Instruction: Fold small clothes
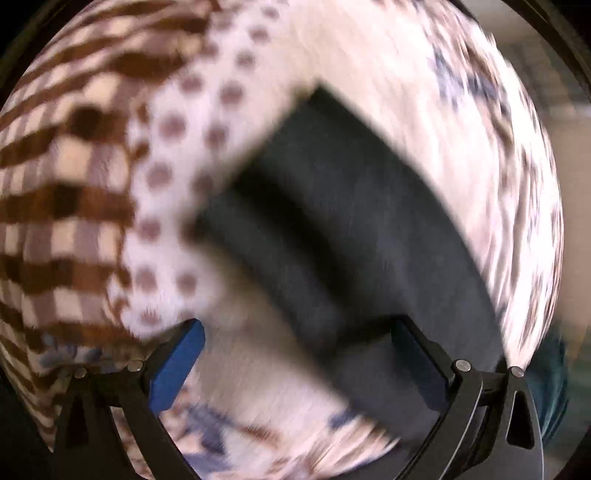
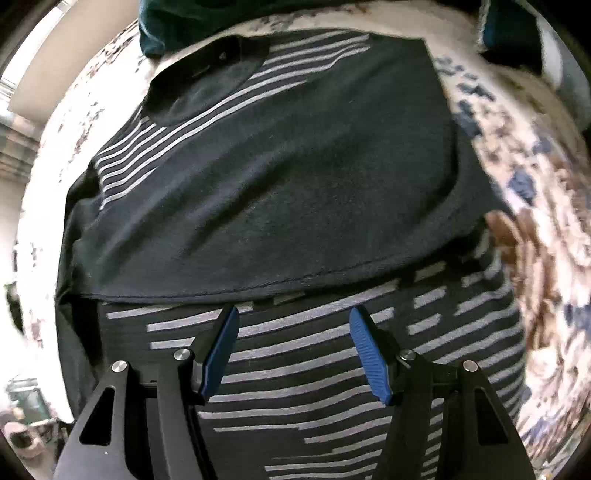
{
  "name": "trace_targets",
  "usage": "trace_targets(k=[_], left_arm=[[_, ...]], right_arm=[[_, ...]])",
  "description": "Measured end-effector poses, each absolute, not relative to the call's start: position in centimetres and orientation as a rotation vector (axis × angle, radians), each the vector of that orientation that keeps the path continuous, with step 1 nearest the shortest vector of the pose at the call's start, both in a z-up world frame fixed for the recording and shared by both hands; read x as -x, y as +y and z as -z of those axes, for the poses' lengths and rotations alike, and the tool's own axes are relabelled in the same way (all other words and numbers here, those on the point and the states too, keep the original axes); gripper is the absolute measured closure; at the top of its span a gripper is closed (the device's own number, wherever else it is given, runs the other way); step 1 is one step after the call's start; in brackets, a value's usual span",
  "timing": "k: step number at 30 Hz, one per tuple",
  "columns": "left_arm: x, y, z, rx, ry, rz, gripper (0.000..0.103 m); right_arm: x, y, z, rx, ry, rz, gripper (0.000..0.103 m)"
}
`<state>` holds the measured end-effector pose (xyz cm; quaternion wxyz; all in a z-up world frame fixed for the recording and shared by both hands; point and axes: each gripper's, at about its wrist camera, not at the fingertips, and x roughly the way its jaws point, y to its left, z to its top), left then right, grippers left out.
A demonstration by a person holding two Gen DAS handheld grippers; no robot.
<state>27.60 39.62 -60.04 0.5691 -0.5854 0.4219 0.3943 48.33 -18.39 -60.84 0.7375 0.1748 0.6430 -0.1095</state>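
A dark striped shirt (image 2: 280, 177) lies spread on a patterned cloth (image 2: 532, 229), white with blue and brown blotches, that covers the surface beneath it. The shirt's lower part is folded up over itself, so a plain dark panel with a stitched hem crosses the middle while pale grey stripes show above left and below. Its collar (image 2: 210, 77) sits toward the far edge of the cloth, near a dark teal fabric (image 2: 173, 26) lying beyond it.

The right gripper (image 2: 293, 349) hovers low over the striped near part of the shirt, its blue-padded fingers (image 2: 221, 350) spread apart with nothing between them; the hem of the folded panel runs just ahead of the tips.

The left wrist view is badly blurred. The left gripper (image 1: 295, 363) also stands spread wide, gripping nothing, its blue pads (image 1: 173, 365) straddling a dark corner of the shirt (image 1: 332, 229) that points away across the cloth (image 1: 388, 92). To its left lie a white fabric with brownish dots (image 1: 177, 166) and a brown-and-cream checked fabric (image 1: 62, 177), side by side and crowding the cloth's left edge.
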Motion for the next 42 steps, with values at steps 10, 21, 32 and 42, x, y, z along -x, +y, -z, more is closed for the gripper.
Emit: trace_targets(k=[10,21,32,42], left_arm=[[-34.1,41.4,53.8,0.896,0.876,-0.920,0.094],[-48.2,21.3,39.6,0.341,0.762,-0.330,0.094],[-54.4,-7.3,45.7,0.233,1.033,0.189,0.090],[-48.5,1.7,48.7,0.112,1.106,-0.054,0.015]], right_arm=[[-49.2,-14.8,60.9,-0.216,1.441,0.297,0.038],[-49.0,-17.7,59.9,-0.331,1.430,0.314,0.038],[-48.1,-27.1,59.4,-0.387,1.409,0.435,0.038],[-49.0,-33.3,56.9,-0.571,1.367,0.340,0.038]])
